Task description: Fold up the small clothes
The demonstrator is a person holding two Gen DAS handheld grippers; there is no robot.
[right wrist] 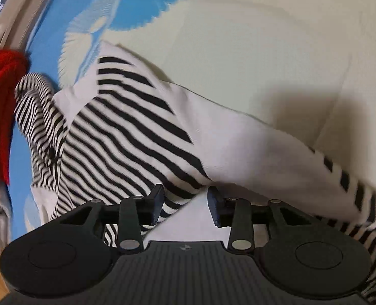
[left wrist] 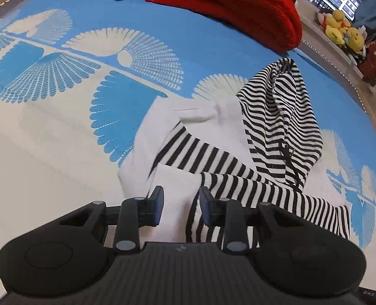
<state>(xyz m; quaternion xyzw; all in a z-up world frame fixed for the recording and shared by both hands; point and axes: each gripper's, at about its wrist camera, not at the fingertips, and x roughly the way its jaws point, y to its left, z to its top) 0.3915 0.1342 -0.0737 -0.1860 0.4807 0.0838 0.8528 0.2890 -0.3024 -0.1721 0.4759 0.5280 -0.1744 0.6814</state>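
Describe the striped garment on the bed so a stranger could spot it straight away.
Start from the blue and cream bedspread with fan-shaped prints. Near its right edge, below the red knitted garment, lies the crumpled black-and-white striped cotton garment with plain white panels. It is the only striped thing there; its neighbours are plain red and plain grey.

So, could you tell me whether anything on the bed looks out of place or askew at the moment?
Yes: the black-and-white striped garment lies crumpled and twisted on the blue patterned bedspread, one part bunched up near the red knit, not laid flat. Both the left hand-held gripper and the right hand-held gripper are open above it.
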